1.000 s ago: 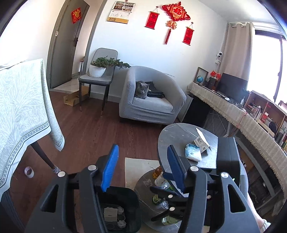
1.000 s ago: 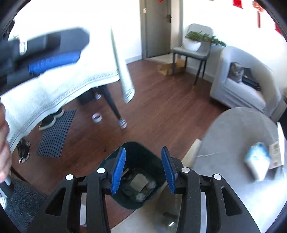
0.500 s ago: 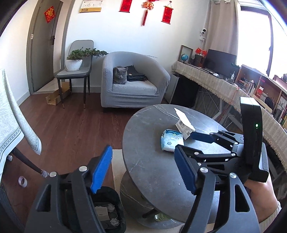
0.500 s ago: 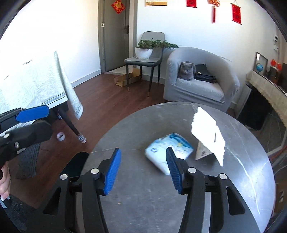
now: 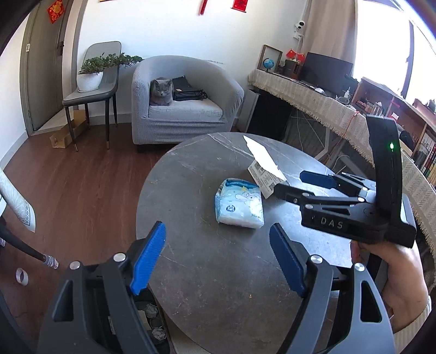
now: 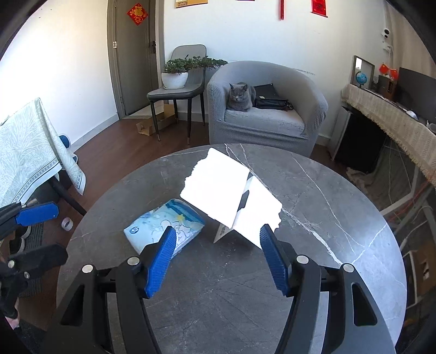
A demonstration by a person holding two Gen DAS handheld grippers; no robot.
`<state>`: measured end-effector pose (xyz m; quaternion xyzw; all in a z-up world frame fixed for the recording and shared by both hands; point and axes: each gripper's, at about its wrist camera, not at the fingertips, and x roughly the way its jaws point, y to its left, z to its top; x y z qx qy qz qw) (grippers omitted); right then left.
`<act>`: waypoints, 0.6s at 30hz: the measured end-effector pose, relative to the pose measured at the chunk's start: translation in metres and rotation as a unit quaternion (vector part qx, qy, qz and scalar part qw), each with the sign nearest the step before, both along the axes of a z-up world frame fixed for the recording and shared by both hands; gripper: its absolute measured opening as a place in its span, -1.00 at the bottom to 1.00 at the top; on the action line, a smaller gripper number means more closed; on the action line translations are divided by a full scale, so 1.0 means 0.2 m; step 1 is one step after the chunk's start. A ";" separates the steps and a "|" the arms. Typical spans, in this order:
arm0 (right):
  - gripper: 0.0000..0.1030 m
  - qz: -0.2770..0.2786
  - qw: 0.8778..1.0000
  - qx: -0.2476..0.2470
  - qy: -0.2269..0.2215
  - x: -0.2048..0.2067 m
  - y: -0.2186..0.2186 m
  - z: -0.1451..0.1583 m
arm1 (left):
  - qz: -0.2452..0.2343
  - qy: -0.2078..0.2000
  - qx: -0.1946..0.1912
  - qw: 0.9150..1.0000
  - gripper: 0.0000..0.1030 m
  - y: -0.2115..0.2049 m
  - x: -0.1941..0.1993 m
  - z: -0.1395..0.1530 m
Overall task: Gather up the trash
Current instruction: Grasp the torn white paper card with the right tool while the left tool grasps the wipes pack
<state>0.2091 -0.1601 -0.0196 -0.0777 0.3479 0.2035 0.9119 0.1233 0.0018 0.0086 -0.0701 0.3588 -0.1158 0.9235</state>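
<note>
Blue-padded tongs point(image 6: 215, 245) agape above tissue pack point(image 6: 164, 227)

left gripper point(image 5: 218, 256): jaws apart, empty | right gripper point(image 6: 215, 256): jaws apart (hand-held)

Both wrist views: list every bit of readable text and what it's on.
"DAS": embossed on the right gripper body, left wrist view.
Tissue pack: printed logo and text, too small to read.
Torn cardboard: print, blurred.
Red door sign: gold character, not legible.
</note>
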 end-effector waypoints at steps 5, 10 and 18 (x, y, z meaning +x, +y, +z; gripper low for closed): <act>0.25 -0.023 1.000 0.006 0.008 0.07 -0.02 -0.02 | -0.013 0.011 -0.005 1.000 0.57 0.00 0.01 -0.02; 0.25 -0.036 0.999 0.001 0.027 0.15 0.03 -0.07 | -0.022 0.016 -0.007 1.000 0.57 0.02 0.00 -0.04; -0.04 -0.069 0.997 0.006 0.035 0.23 0.05 -0.10 | -0.028 0.007 -0.028 0.999 0.58 0.04 0.00 0.00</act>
